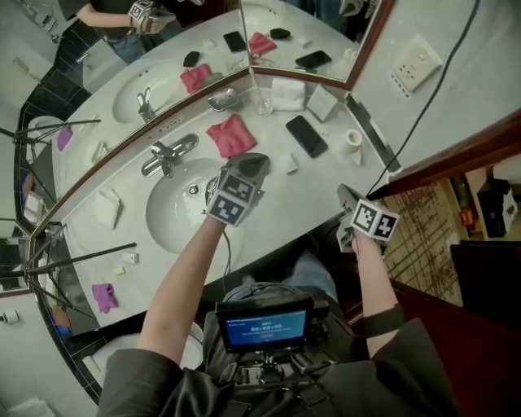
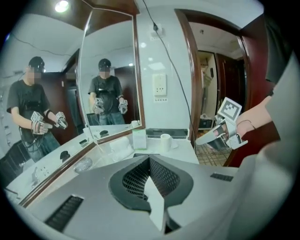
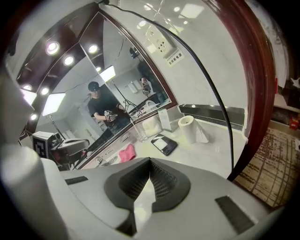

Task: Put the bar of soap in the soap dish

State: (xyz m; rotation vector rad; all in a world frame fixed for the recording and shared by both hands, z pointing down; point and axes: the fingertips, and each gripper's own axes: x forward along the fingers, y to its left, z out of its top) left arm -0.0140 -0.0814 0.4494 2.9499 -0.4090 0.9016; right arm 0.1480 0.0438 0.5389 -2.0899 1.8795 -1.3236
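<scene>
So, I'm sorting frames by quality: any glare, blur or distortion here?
Head view: sharp, evenly lit, sheen on the counter. Left gripper view: fisheye, black corners, a lamp flaring top left. Right gripper view: same fisheye, bright lamps upper left.

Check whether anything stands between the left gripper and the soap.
Nothing visible does: the left gripper hangs shut and empty, and the small white bar, likely the soap, lies on the counter just right of its tips.
</scene>
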